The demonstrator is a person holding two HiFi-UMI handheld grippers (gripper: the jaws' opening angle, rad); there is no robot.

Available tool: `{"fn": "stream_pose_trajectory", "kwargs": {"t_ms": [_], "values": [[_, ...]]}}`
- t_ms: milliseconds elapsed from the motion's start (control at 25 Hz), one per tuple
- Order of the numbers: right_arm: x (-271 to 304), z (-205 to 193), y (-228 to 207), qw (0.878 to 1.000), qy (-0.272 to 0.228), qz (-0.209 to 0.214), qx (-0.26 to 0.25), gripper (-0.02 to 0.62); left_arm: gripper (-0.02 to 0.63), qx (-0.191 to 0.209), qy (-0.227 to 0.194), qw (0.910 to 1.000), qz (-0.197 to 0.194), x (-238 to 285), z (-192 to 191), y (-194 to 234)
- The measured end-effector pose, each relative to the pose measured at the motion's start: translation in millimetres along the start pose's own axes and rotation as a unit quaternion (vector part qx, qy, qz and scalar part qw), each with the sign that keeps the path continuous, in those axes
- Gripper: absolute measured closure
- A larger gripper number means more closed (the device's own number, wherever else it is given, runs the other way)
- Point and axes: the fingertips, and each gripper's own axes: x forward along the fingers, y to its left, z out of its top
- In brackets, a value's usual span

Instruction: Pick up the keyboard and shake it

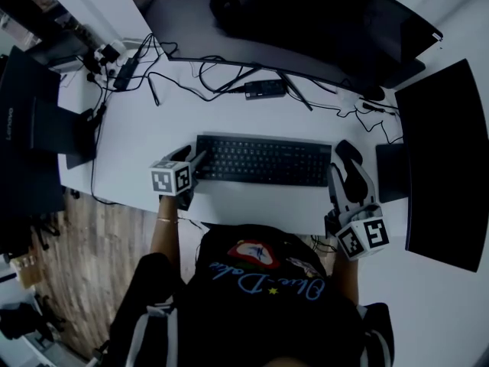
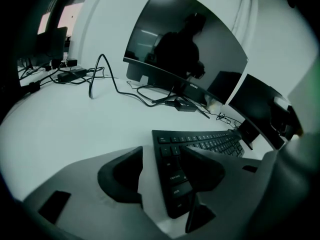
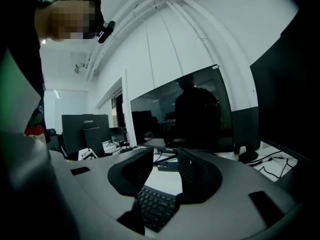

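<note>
A black keyboard point(image 1: 263, 160) lies flat on the white desk point(image 1: 153, 128), in front of me. My left gripper point(image 1: 192, 165) is at its left end. In the left gripper view the jaws stand wide apart around the keyboard's point(image 2: 200, 144) left corner: the right finger point(image 2: 202, 168) is over the keys and the left finger point(image 2: 122, 176) is clear of the edge, over bare desk. My right gripper point(image 1: 344, 160) sits just off the keyboard's right end. Its jaws are parted with nothing pressed between them, and the keyboard point(image 3: 155, 209) shows low beneath my right gripper point(image 3: 165, 166).
A wide curved monitor point(image 1: 328, 21) stands behind the keyboard and a second dark screen point(image 1: 447, 167) to the right. Loose cables point(image 1: 206, 79) and a power adapter point(image 1: 265, 89) lie behind the keyboard. Dark equipment point(image 1: 30, 121) stands left of the desk. My torso fills the near side.
</note>
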Motion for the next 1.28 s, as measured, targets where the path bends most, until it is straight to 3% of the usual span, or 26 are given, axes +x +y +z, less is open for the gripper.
{"fn": "stream_pose_trajectory", "kwargs": {"t_ms": [320, 640, 720, 1000, 1280], "values": [[6.0, -0.5, -1.8, 1.000, 0.003, -0.008, 0.002, 0.476, 0.385, -0.010, 0.014, 0.9994, -0.029, 13.8, 0.8, -2.7], [-6.5, -20.0, -29.3, 0.998, 0.026, -0.048, 0.024, 0.476, 0.362, -0.027, 0.031, 0.9954, -0.087, 19.8, 1.3, -15.9], [-9.6, -29.3, -38.5, 0.997, 0.039, -0.059, 0.028, 0.472, 0.360, -0.028, 0.031, 0.9955, -0.085, 21.8, 2.5, -16.9], [-16.8, -94.3, -73.1, 0.987, 0.114, -0.087, 0.068, 0.469, 0.360, -0.032, 0.030, 0.9968, -0.067, 21.4, 3.1, -11.8], [-12.6, -160.8, -83.2, 0.971, 0.201, -0.066, 0.108, 0.423, 0.371, -0.025, 0.030, 0.9975, -0.059, 21.9, 1.7, -12.7]]}}
